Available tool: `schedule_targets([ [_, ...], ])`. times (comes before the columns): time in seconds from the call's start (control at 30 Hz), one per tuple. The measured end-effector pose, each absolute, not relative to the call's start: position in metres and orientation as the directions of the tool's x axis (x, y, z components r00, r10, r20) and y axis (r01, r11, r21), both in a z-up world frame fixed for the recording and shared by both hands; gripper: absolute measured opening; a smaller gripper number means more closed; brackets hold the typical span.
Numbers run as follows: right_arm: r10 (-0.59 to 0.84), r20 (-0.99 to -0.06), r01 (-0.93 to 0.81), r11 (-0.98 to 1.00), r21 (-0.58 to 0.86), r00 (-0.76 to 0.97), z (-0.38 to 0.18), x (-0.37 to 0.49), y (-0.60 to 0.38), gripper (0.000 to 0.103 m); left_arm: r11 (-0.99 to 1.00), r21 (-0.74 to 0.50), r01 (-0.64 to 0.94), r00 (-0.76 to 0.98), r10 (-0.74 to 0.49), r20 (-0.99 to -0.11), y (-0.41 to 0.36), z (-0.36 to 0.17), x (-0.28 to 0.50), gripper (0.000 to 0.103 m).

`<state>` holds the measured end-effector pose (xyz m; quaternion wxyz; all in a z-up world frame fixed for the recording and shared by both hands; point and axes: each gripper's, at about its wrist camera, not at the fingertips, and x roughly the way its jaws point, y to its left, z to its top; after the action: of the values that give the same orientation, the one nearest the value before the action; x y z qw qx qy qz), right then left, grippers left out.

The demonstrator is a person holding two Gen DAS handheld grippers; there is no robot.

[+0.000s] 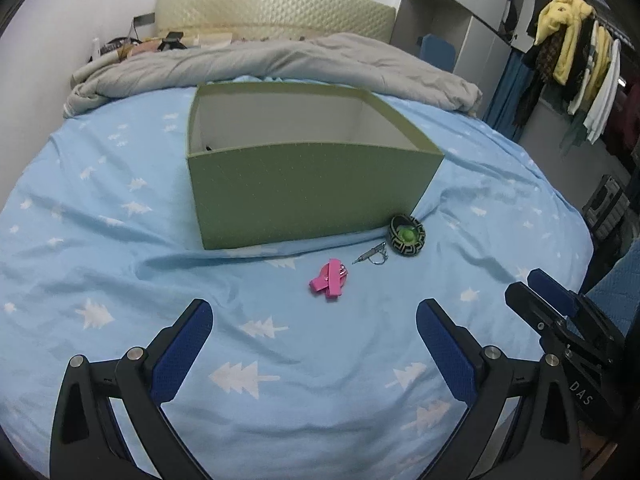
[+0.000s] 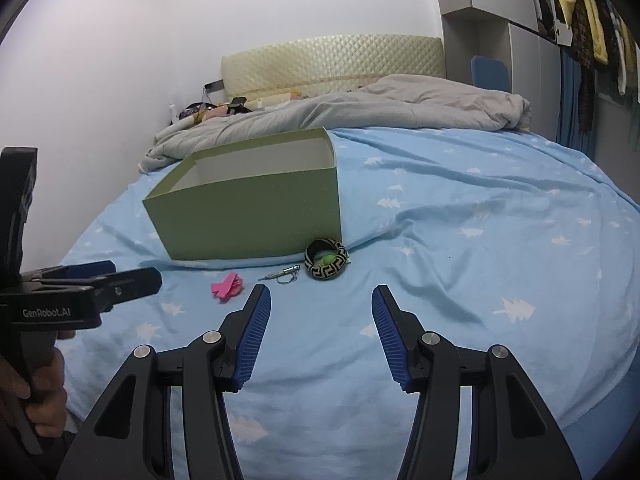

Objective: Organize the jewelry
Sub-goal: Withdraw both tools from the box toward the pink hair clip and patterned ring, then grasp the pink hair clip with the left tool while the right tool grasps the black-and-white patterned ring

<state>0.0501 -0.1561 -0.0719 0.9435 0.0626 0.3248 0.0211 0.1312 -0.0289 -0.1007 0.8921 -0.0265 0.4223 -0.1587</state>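
Observation:
An open green box [image 1: 304, 184] [image 2: 256, 216] stands on the blue bed sheet. In front of it lie a pink ribbon clip [image 1: 330, 278] [image 2: 227, 286], a small silver key-ring piece [image 1: 372, 257] [image 2: 284, 274], and a black-and-gold patterned bangle [image 1: 407, 236] [image 2: 326, 264] with something green inside it. My left gripper [image 1: 314, 312] is open and empty, just short of the pink clip. My right gripper [image 2: 318, 300] is open and empty, just short of the bangle and the silver piece. Each gripper also shows at the edge of the other's view.
A rumpled grey duvet [image 1: 280, 64] lies behind the box below the padded headboard [image 1: 272, 12]. Clutter sits at the bed's far left corner [image 1: 136, 46]. Clothes hang on a rack [image 1: 568, 48] at right. The bed edge drops off at the right.

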Motion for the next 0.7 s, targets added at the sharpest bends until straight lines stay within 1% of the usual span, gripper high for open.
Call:
schedule_targets([
  [0.2, 0.108, -0.64, -0.013, 0.988, 0.151, 0.76, -0.09, 0.071, -0.156, 0.051, 0.938, -0.199, 0.285, 0.565, -0.331, -0.756, -0.038, -0.119, 0.148, 0.101],
  [0.27, 0.113, -0.655, -0.016, 0.988, 0.152, 0.748, -0.096, 0.081, -0.155, 0.05, 0.934, -0.216, 0.284, 0.555, -0.344, -0.758, -0.041, -0.126, 0.155, 0.094],
  [0.33, 0.119, -0.665, -0.023, 0.988, 0.152, 0.737, -0.102, 0.091, -0.154, 0.048, 0.934, -0.224, 0.28, 0.55, -0.347, -0.76, -0.043, -0.133, 0.161, 0.09],
  [0.37, 0.122, -0.668, -0.025, 0.988, 0.152, 0.734, -0.104, 0.094, -0.154, 0.048, 0.931, -0.237, 0.279, 0.538, -0.356, -0.764, -0.043, -0.138, 0.165, 0.084],
  [0.43, 0.125, -0.678, -0.023, 0.987, 0.157, 0.725, -0.11, 0.105, -0.154, 0.044, 0.924, -0.264, 0.275, 0.513, -0.374, -0.773, -0.044, -0.147, 0.173, 0.075],
  [0.53, 0.131, -0.696, -0.006, 0.984, 0.179, 0.706, -0.119, 0.12, -0.157, 0.039, 0.923, -0.265, 0.278, 0.499, -0.374, -0.782, -0.048, -0.157, 0.181, 0.067],
  [0.57, 0.128, -0.701, -0.001, 0.984, 0.179, 0.701, -0.121, 0.125, -0.157, 0.038, 0.92, -0.272, 0.284, 0.492, -0.383, -0.782, -0.049, -0.16, 0.184, 0.065],
  [0.63, 0.128, -0.712, 0.012, 0.982, 0.188, 0.691, -0.125, 0.134, -0.16, 0.034, 0.916, -0.277, 0.291, 0.485, -0.391, -0.782, -0.052, -0.164, 0.186, 0.064],
  [0.7, 0.137, -0.725, 0.027, 0.977, 0.21, 0.675, -0.13, 0.146, -0.163, 0.034, 0.915, -0.272, 0.298, 0.485, -0.39, -0.783, -0.054, -0.166, 0.189, 0.064],
])
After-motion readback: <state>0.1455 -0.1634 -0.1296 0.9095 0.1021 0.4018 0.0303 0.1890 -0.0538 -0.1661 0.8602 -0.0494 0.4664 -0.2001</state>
